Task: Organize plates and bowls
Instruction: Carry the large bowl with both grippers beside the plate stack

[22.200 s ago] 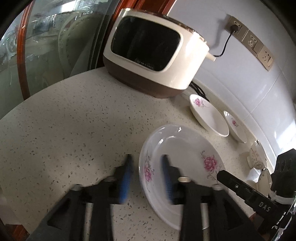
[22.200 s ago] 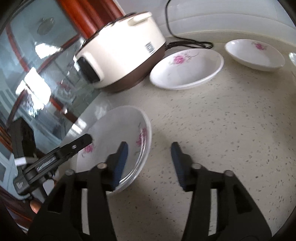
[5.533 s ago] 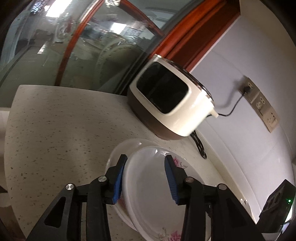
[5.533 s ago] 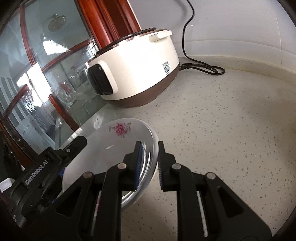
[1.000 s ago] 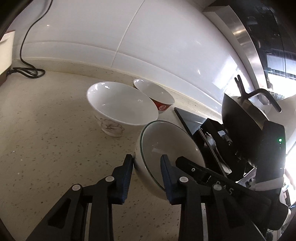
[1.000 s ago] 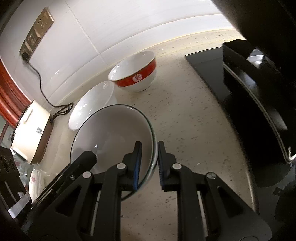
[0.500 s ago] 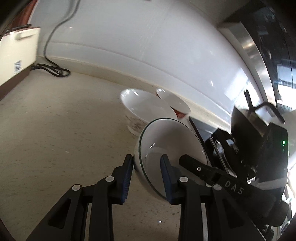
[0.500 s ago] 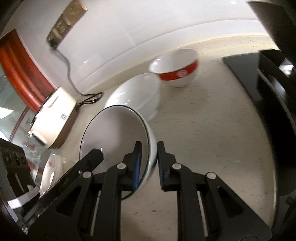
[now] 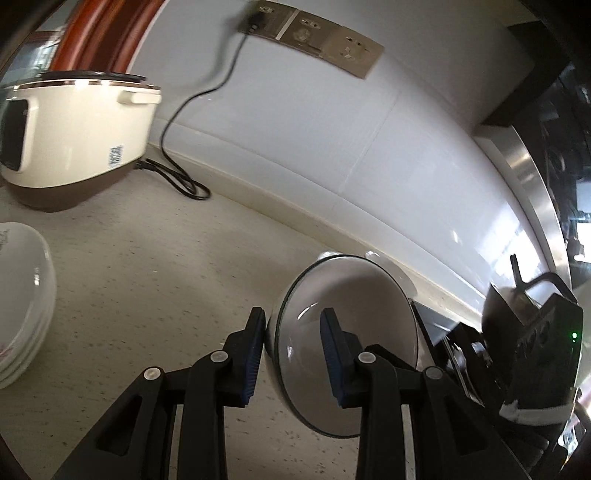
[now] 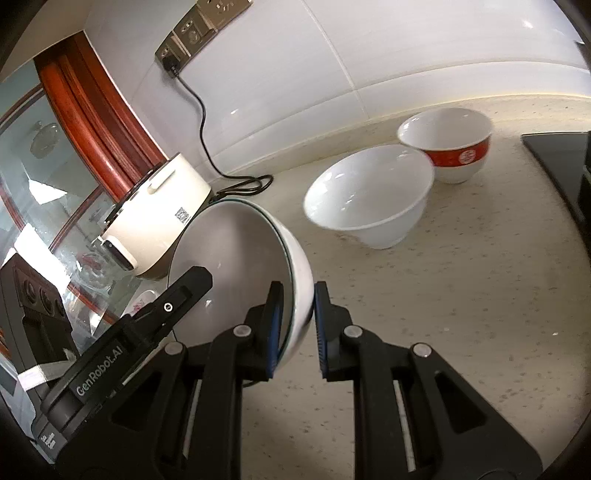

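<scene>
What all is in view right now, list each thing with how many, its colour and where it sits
Green-rimmed bowl: one, white, tilted, held off the counter by both grippers.
Plain bowl: one, white, on the counter beside the red-banded one.
Red-banded bowl: one, white and red, near the wall.
Plate stack: one, white, left edge of the counter.
Rice cooker: one, cream and brown, by the wall, plugged in.
Socket panel: one, grey, on the wall.
Counter: speckled beige.
Left gripper: black, blue pads, gripping the bowl's rim.
Right gripper: same, on the opposite rim.
</scene>
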`<state>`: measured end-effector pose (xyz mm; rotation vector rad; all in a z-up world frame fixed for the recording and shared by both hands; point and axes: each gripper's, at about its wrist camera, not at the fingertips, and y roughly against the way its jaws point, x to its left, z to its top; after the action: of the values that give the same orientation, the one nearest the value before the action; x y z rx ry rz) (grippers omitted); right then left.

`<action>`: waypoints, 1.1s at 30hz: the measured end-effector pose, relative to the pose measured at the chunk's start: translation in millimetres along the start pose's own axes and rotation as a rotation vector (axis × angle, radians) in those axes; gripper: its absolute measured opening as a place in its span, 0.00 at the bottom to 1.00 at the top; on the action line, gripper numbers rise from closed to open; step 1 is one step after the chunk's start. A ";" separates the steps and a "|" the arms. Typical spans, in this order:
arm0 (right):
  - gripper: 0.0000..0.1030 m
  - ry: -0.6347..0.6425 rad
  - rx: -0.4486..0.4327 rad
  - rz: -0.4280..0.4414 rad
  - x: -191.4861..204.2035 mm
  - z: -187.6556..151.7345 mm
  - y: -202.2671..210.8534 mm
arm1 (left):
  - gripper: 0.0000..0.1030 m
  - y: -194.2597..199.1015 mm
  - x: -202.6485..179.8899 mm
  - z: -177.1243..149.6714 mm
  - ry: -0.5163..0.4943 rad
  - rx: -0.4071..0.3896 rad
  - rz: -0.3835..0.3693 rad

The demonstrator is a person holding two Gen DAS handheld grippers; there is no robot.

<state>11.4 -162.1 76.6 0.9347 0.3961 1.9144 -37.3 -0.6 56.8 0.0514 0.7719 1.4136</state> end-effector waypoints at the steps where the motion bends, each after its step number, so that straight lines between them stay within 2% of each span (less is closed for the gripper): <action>1: 0.19 0.002 0.003 0.004 1.9 0.8 -3.3 | 0.31 0.2 1.8 0.4 0.008 -0.007 0.017; 6: 0.19 -0.008 0.029 0.055 14.0 0.3 -22.7 | 0.31 4.7 20.8 1.5 0.066 -0.019 0.067; 12: 0.19 -0.005 0.074 0.108 28.7 -5.5 -40.5 | 0.31 16.9 40.3 4.2 0.125 -0.082 0.159; 17: 0.19 0.026 0.115 0.098 38.0 -14.0 -52.8 | 0.32 20.0 50.0 2.1 0.159 -0.099 0.243; 21: 0.19 0.049 0.120 0.089 44.3 -17.6 -55.1 | 0.33 20.3 59.8 0.5 0.202 -0.086 0.266; 27: 0.19 0.112 0.119 0.068 58.7 -22.1 -57.7 | 0.35 25.4 60.0 1.2 0.208 -0.109 0.316; 33: 0.19 0.167 0.117 0.042 68.0 -25.8 -59.5 | 0.36 22.5 69.2 1.7 0.249 -0.097 0.342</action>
<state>10.0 -71.1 53.6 0.8660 0.5965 2.0330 -58.6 66.3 37.6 -0.0719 0.9288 1.8040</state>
